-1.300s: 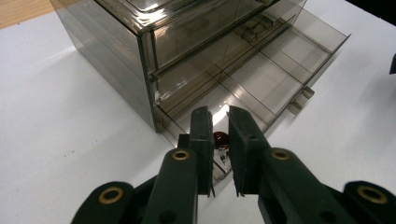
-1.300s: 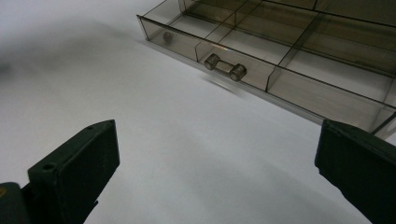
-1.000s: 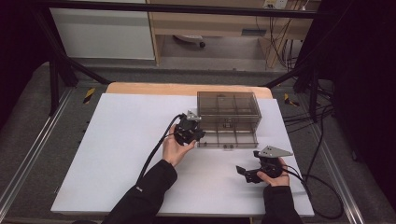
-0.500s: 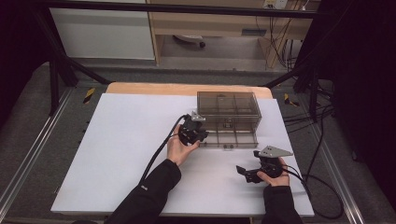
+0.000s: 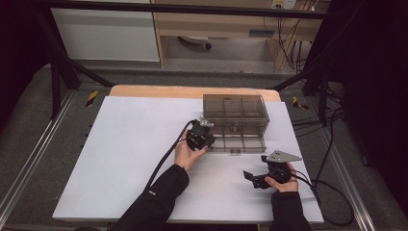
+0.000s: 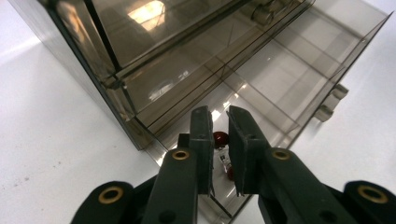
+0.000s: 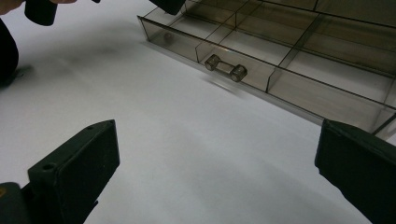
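White table (image 5: 120,159), left gripper (image 6: 219,140) pinching perhaps a red-tipped object (image 6: 220,138) over drawer (image 6: 280,79); right gripper (image 7: 215,186) spread.

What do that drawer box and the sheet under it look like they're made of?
The drawer box looks like smoke-tinted clear plastic, glossy: the dividers show through its walls and light glares off its top. The open drawer and its handle look the same. The white sheet looks matte, paper or thin plastic; which one is unclear.

The high view looks down at the box (image 5: 235,118) from afar. Both gripper views face its drawer (image 7: 261,70) closely.
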`<state>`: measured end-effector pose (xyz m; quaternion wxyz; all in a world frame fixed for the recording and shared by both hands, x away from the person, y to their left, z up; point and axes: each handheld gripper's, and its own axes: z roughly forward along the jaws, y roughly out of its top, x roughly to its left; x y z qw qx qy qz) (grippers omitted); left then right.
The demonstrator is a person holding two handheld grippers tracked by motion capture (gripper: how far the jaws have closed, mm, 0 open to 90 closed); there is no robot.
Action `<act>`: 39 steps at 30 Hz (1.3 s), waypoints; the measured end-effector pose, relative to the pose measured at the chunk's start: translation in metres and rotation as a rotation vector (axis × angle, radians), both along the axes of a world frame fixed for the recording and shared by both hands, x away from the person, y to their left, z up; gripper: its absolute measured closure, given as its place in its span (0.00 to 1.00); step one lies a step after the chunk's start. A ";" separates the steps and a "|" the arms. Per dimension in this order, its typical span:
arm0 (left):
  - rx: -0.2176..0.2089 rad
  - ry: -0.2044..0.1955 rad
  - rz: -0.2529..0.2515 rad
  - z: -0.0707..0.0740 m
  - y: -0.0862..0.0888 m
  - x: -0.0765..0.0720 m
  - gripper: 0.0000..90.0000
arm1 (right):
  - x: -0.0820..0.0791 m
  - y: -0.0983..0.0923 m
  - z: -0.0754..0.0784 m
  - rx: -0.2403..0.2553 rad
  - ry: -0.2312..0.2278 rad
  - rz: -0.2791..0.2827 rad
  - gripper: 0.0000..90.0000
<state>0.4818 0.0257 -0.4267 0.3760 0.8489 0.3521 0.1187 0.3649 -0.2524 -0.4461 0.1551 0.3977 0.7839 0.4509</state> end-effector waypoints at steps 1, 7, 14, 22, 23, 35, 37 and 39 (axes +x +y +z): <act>0.002 0.005 0.002 -0.001 -0.001 0.000 0.88 | 0.000 0.000 0.000 0.001 0.001 -0.001 0.01; 0.011 0.014 -0.009 -0.006 0.000 0.003 0.88 | 0.000 0.000 0.000 0.002 0.000 -0.002 0.01; 0.011 -0.002 -0.019 -0.005 -0.002 0.000 0.76 | 0.000 0.000 0.000 0.002 -0.001 -0.002 0.01; -0.005 -0.019 -0.011 0.009 0.007 -0.006 0.55 | 0.000 0.000 0.000 0.000 -0.001 -0.001 0.01; -0.011 -0.023 -0.008 0.011 0.009 -0.007 0.53 | 0.000 0.000 0.000 0.001 -0.002 -0.001 0.01; -0.068 -0.032 0.033 0.028 0.040 -0.018 0.28 | 0.000 0.001 -0.001 -0.009 -0.001 0.000 0.01; -0.066 -0.042 0.043 0.029 0.046 -0.019 0.26 | 0.000 0.001 -0.001 -0.008 -0.002 -0.002 0.01; -0.062 -0.047 0.059 0.030 0.052 -0.021 0.25 | 0.000 0.001 -0.001 -0.008 -0.002 -0.002 0.01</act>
